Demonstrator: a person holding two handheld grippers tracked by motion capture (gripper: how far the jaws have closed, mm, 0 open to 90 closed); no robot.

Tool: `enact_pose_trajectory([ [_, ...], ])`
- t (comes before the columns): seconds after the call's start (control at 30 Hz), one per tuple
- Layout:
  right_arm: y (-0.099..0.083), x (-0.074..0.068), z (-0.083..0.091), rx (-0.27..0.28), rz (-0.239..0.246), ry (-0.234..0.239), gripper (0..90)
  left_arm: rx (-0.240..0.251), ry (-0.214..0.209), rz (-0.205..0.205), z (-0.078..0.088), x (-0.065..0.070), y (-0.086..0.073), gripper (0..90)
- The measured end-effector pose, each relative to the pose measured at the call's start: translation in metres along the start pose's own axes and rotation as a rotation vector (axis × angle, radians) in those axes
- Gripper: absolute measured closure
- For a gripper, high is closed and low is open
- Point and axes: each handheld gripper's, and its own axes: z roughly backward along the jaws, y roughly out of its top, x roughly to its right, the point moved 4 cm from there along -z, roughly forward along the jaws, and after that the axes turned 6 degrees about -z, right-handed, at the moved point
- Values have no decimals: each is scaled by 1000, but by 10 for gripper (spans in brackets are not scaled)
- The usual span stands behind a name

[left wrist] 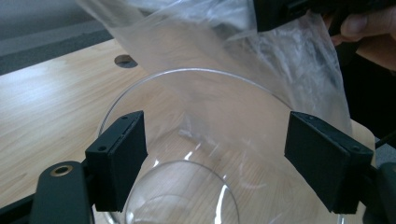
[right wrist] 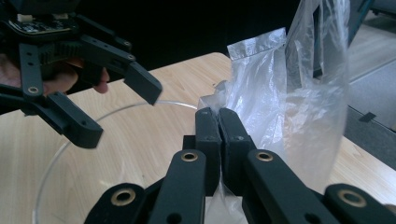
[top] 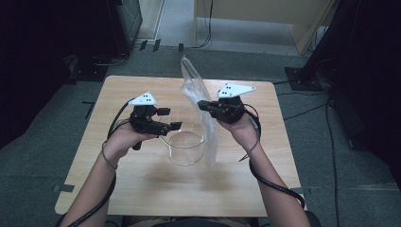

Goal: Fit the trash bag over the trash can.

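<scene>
The right gripper point(top: 204, 105) pinches a clear plastic bag point(top: 198, 94) above a glass bowl point(top: 183, 147); the left gripper point(top: 170, 119) hovers beside it, jaws wide and empty.

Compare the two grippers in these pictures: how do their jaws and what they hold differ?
The left gripper has its jaws spread wide with nothing pinched, poised over the clear glass bowl. The right gripper has its jaws pressed shut on the clear plastic bag, which hangs beside the bowl. Both are black, hand-held, and carry a grey three-cornered plate.
</scene>
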Motion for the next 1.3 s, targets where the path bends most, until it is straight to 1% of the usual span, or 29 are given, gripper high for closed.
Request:
enact_pose_trajectory([
  [0.07,1,-5,-2,8,7,9,887,5,-2,-8,0,3,2,202],
  [0.17,2,-11,-5,15,17,16,887,17,-7,-6,-2,6,4,201],
  [0.3,2,-17,-9,15,27,24,887,22,-10,-1,-6,11,6,201],
  [0.47,2,-21,-13,19,17,29,887,22,-20,-12,-16,19,6,197],
  [0.5,2,-22,-14,27,12,33,886,26,-21,-9,-18,20,6,197],
  [0.57,2,-24,-16,38,-8,56,877,38,-26,1,-20,21,6,199],
  [0.6,2,-25,-16,43,-7,60,871,47,-39,20,-22,23,6,199],
  [0.67,2,-27,-18,54,3,70,873,49,-53,36,-25,24,5,199],
  [0.73,2,-30,-19,53,-1,78,884,54,-57,27,-26,27,5,199],
  [0.8,2,-33,-20,55,3,84,889,66,-57,27,-27,28,6,198],
  [0.83,3,-35,-20,55,-4,93,890,70,-56,26,-28,29,7,198],
  [0.93,4,-39,-21,65,-13,109,893,78,-34,25,-29,27,6,198],
  [1.0,6,-44,-20,72,-18,121,894,87,-33,29,-29,27,6,204],
  [1.1,10,-51,-19,96,-29,149,894,94,-11,13,-28,27,7,235],
  [1.13,11,-53,-19,99,-34,153,893,103,5,1,-27,27,8,254],
  [1.17,12,-55,-18,106,-40,158,894,105,12,-8,-25,26,9,322],
  [1.2,13,-57,-18,110,-45,161,893,110,12,-9,-24,26,10,386],
  [1.3,15,-58,-15,121,-51,168,893,109,13,-20,-21,25,11,539],
])
